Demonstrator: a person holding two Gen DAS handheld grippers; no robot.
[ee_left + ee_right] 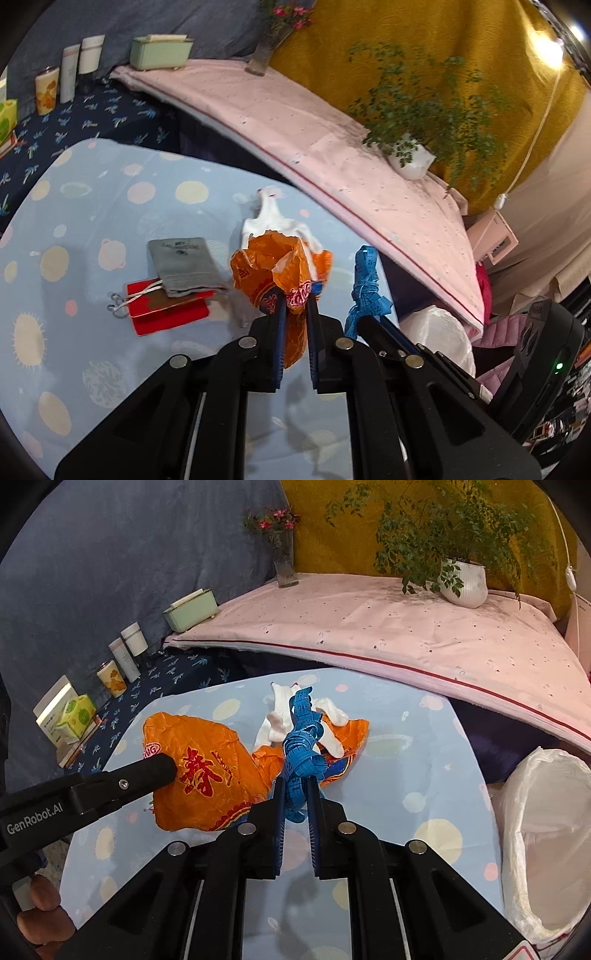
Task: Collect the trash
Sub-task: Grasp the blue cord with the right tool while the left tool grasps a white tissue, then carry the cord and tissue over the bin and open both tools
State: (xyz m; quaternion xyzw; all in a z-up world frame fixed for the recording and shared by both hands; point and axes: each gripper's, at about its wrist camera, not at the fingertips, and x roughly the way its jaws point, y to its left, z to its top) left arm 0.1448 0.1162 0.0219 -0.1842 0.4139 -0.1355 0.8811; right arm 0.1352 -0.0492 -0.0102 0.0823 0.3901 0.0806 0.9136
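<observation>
My left gripper (295,299) is shut on a crumpled orange plastic wrapper (269,269) and holds it above the light blue planet-print table (92,229). The wrapper also shows in the right wrist view (207,771), with the left gripper's finger (155,771) across it. My right gripper (295,781) is shut on a tangled blue measuring tape (301,746), also seen in the left wrist view (365,280). A white sock (280,723) lies on the table behind both. A bin lined with a white bag (546,834) stands at the table's right.
A grey drawstring pouch (184,266) lies on a red packet (166,310) at the left of the table. Behind is a pink-covered ledge (369,627) with a potted plant (465,579), a flower vase (284,565) and a green box (192,611). Jars (125,657) stand on dark blue cloth.
</observation>
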